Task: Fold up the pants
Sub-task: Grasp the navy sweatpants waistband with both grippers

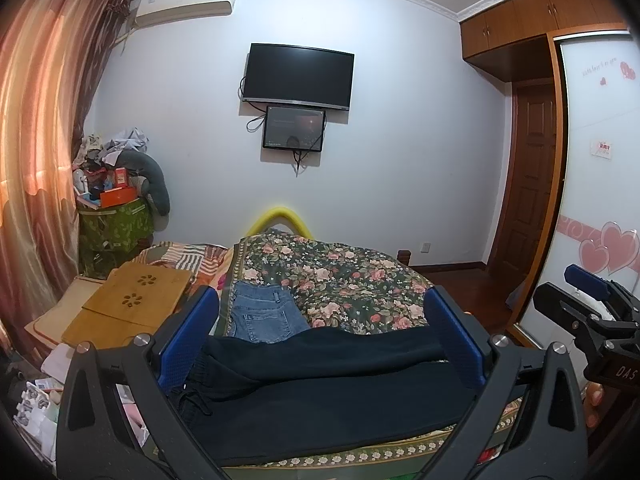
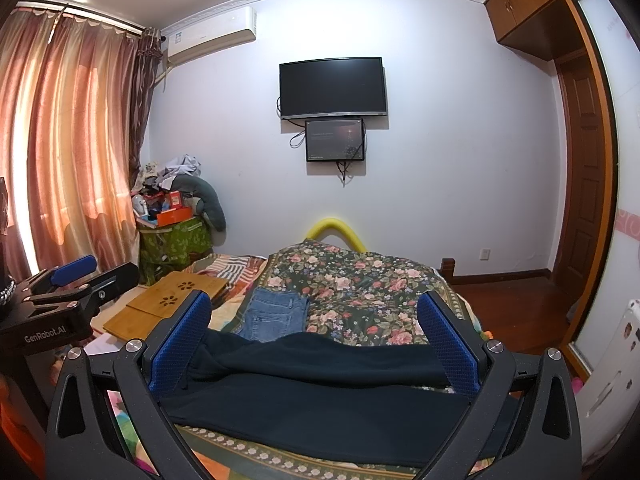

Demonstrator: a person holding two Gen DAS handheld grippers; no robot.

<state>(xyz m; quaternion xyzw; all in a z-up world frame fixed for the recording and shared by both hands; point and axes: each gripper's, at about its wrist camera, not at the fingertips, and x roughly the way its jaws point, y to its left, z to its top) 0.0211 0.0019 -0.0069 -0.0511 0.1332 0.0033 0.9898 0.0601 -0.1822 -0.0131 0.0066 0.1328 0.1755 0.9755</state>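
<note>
Dark navy pants [image 1: 320,384] lie across the near part of the floral bedspread [image 1: 344,280], waistband and drawstring to the left. They also show in the right wrist view [image 2: 320,396]. My left gripper [image 1: 322,320] is open and empty, its blue pads wide apart above the pants. My right gripper [image 2: 314,320] is open and empty too, held over the same pants. The right gripper shows at the right edge of the left wrist view [image 1: 592,292]; the left one shows at the left edge of the right wrist view [image 2: 76,276].
Folded blue jeans [image 1: 264,312] lie on the bed just beyond the dark pants. A bamboo lap desk [image 1: 136,300] rests at the bed's left. A green bin piled with clutter [image 1: 116,220] stands by the curtain. A TV [image 1: 298,76] hangs on the far wall. A wardrobe [image 1: 600,200] is on the right.
</note>
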